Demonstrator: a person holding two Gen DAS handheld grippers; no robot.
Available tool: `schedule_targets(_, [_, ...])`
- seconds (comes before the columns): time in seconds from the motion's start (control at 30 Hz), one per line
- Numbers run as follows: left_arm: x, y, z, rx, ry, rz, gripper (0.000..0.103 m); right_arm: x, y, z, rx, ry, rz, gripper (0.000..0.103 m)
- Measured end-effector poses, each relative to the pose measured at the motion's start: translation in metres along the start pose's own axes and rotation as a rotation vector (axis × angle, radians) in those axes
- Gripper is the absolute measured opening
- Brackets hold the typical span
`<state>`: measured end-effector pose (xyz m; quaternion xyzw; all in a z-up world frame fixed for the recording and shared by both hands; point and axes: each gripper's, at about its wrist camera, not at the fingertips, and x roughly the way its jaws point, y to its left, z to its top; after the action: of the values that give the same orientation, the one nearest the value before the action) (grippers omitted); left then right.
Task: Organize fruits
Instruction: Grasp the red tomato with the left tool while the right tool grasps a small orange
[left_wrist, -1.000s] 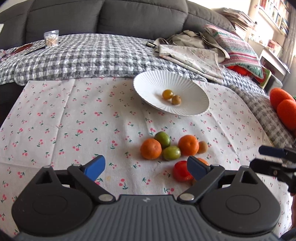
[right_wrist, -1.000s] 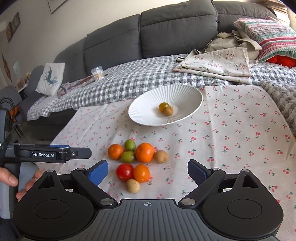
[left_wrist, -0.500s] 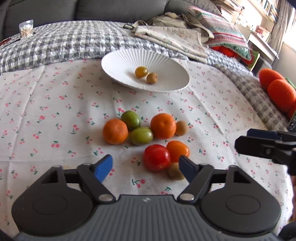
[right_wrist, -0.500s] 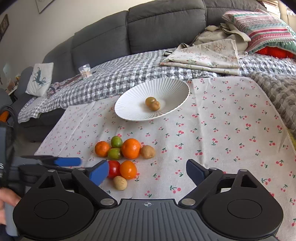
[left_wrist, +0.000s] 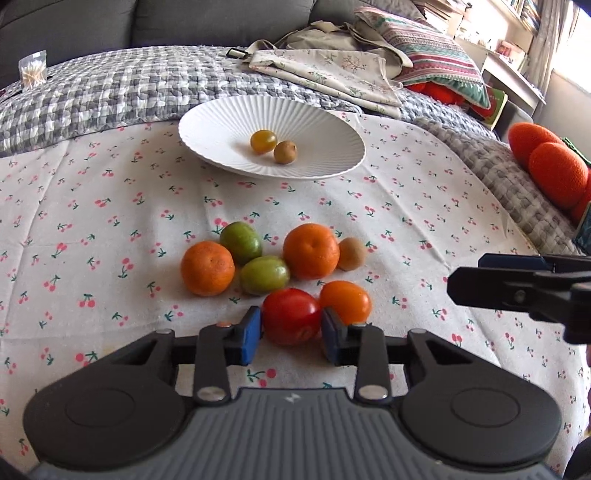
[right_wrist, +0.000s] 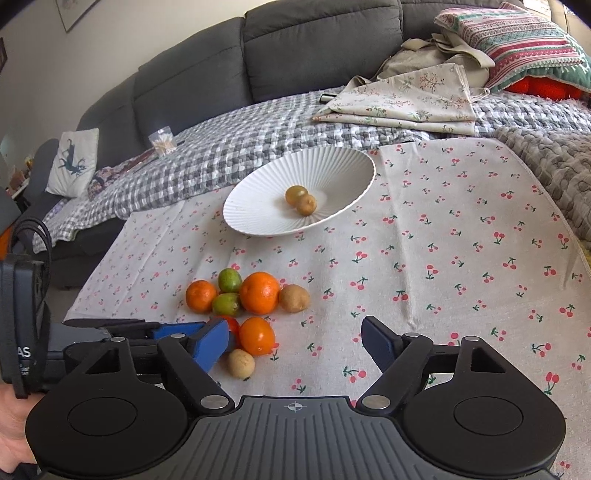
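Note:
A pile of fruit lies on the cherry-print cloth. My left gripper has its blue pads against both sides of a red tomato on the cloth. Beside it lie an orange tomato, two mandarins, two green fruits and a brown kiwi. The white ribbed plate behind holds a yellow tomato and a small kiwi. My right gripper is open and empty, hovering right of the pile; the left gripper shows in the right wrist view.
A grey checked blanket and folded cloths lie behind the plate. A striped pillow and orange cushions are at the right. A small jar stands at far left. A second small kiwi lies at the pile's near edge.
My left gripper has moved forward and down to the pile and closed its jaws around the red tomato. My right gripper has drifted slightly and stays open.

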<state>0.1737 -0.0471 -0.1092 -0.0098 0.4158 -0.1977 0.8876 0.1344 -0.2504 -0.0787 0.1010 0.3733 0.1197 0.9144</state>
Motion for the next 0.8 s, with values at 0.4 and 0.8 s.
schedule_targets(0.4, [-0.025,0.028,0.003,-0.115,-0.003,0.064,0.033,0.023,0.006,-0.004,-0.007,0.077,0.012,0.079])
schedule_targets(0.8, [-0.034,0.044,0.005,-0.185,-0.009,0.081,0.033,0.063,0.023,-0.007,0.011,0.133,0.048,0.051])
